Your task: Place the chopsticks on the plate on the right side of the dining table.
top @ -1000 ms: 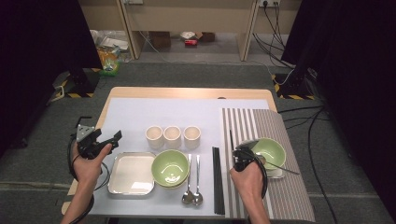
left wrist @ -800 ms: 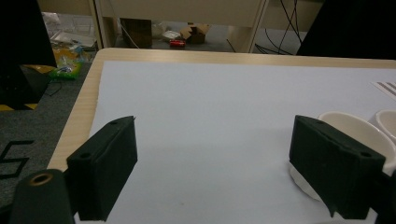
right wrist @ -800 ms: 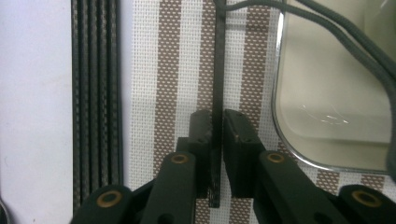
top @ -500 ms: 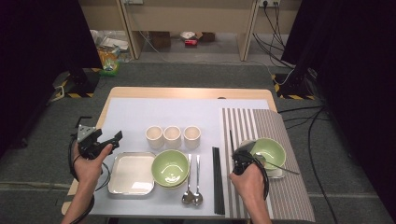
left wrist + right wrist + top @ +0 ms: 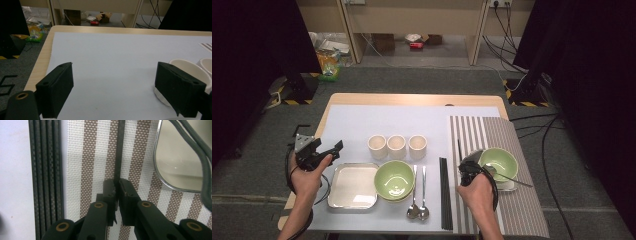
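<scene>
My right gripper (image 5: 116, 188) points down at the striped placemat (image 5: 85, 157), and its jaws have just been closing. They are pinched on the near end of a single black chopstick (image 5: 119, 150), which lies on the mat and runs away from them. From above, that chopstick (image 5: 458, 147) lies just left of a green bowl (image 5: 499, 162), with the right gripper (image 5: 465, 166) at its near end. My left gripper (image 5: 334, 146) hovers at the table's left side, left of the cups. Its jaws stand wide apart with nothing between them (image 5: 113, 92).
Three cream cups (image 5: 396, 146) stand in a row at mid-table. In front of them are a steel tray (image 5: 352, 186), stacked green bowls (image 5: 394, 179), two spoons (image 5: 414, 192) and several black chopsticks (image 5: 444, 195). The right bowl rests on a steel tray (image 5: 175, 157).
</scene>
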A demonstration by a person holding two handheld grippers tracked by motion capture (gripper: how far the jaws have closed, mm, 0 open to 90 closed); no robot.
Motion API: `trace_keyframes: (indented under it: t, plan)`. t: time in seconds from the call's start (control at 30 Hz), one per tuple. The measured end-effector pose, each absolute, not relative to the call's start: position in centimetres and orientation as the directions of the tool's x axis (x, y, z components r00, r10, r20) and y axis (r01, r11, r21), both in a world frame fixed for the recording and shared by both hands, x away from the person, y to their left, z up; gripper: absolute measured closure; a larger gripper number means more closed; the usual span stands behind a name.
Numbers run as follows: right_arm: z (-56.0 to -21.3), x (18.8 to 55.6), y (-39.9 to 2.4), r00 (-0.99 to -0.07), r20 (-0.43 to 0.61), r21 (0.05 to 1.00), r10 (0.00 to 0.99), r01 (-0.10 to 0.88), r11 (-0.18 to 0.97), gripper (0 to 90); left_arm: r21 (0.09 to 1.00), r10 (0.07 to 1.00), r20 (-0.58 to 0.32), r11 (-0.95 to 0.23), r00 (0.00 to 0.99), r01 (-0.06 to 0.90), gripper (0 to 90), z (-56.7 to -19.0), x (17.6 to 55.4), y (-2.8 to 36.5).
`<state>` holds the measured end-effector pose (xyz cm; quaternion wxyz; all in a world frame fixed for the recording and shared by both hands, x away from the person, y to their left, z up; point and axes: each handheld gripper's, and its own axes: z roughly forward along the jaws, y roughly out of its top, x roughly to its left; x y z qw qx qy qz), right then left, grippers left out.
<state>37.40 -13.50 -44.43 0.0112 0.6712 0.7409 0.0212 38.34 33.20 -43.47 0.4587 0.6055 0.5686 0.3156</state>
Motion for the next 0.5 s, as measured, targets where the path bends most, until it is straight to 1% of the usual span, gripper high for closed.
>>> trace_keyframes:
  t: [0.2,0.5]
  plan:
    - [-44.45,37.48,-13.83,-0.106,0.033,0.041,0.994,0.994,0.104,83.9,0.914,0.978,-0.140,0.067,0.157,0.400,14.4,-43.49,38.32,33.09]
    - [-44.44,37.57,-13.62,-0.132,0.018,0.035,0.991,0.991,0.131,86.0,0.914,0.978,-0.139,0.067,0.153,0.399,14.4,-43.47,38.33,33.18]
